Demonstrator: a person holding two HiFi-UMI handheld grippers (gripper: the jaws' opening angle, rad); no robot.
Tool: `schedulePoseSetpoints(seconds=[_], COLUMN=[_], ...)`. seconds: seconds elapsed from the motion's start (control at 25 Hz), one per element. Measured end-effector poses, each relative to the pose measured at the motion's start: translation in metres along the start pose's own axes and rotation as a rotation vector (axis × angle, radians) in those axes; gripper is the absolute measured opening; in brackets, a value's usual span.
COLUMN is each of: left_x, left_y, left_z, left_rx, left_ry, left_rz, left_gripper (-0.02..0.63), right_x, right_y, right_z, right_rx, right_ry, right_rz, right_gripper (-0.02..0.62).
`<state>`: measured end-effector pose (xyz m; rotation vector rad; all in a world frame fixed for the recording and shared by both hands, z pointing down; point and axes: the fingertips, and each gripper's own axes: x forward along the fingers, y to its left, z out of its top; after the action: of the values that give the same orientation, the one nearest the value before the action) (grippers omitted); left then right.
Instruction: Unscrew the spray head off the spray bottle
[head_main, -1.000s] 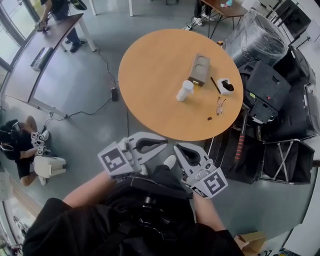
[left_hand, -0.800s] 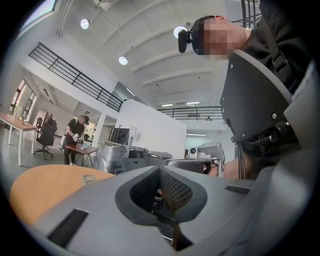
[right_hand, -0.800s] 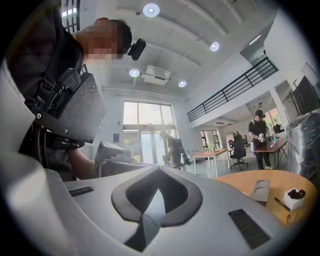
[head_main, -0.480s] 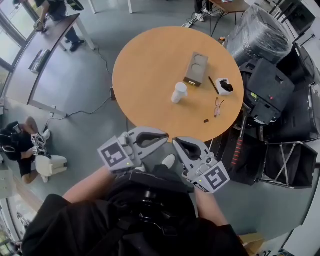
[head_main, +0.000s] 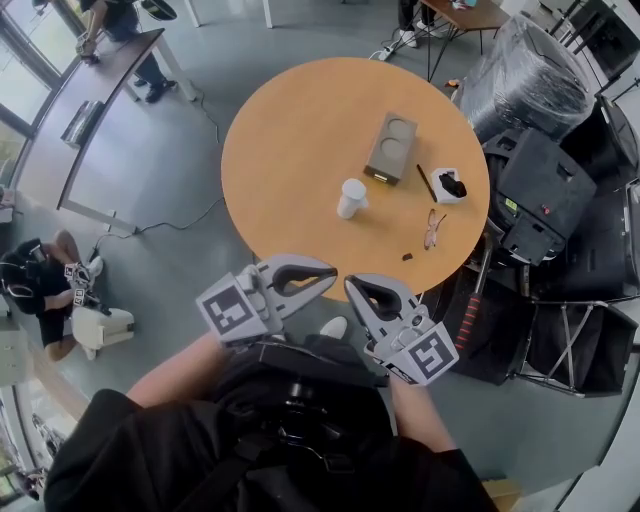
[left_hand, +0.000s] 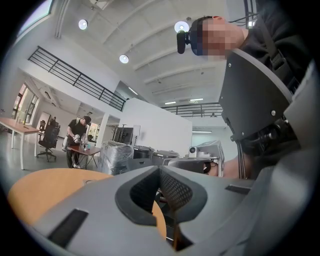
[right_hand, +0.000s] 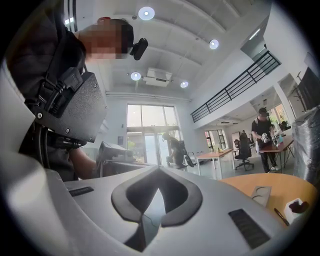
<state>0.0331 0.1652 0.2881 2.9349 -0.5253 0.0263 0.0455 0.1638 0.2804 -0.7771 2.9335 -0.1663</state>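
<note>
A round wooden tabletop (head_main: 290, 120) is seen from above, beyond the person. A white bottle (head_main: 351, 198) stands upright near its middle, well apart from both grippers. A cardboard tray (head_main: 392, 147) lies just beyond it to the right, and a pen (head_main: 424, 176), a small dish (head_main: 449, 186) and glasses (head_main: 433, 228) lie farther right. The left gripper (head_main: 325, 277) and right gripper (head_main: 352, 290) are held by the person's body, off the near edge, tips close together. Both are clenched and empty.
</note>
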Motion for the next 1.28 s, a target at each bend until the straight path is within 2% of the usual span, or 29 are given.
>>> schedulePoseSetpoints(seconds=[0.2, 0.4, 0.76, 1.08, 1.28], left_x=[0.025, 0.047, 0.078, 0.078, 0.073], left_y=[0.009, 0.021, 0.025, 0.028, 0.046], left_z=[-0.005, -0.008, -0.011, -0.018, -0.021], left_rx=[0.0, 0.006, 0.024, 0.036, 0.044], left_ry=[0.004, -0.022, -0.006, 0.021, 0.029], left_rz=[0.028, 0.125, 0.171, 0.17, 0.126], left_gripper=[0.002, 0.003, 0.003, 0.003, 0.003], right_x=[-0.008, -0.019, -0.036, -0.033, -0.016], right_y=[-0.025, -0.049, -0.077, -0.086, -0.093], right_z=[-0.006, -0.009, -0.006, -0.012, -0.013], right_rx=[0.0, -0.007, -0.045, -0.03, 0.001], right_ry=[0.008, 0.013, 0.032, 0.019, 0.021], right_rz=[0.019, 0.035, 0.062, 0.033, 0.004], right_gripper=[-0.011, -0.012, -0.011, -0.011, -0.011])
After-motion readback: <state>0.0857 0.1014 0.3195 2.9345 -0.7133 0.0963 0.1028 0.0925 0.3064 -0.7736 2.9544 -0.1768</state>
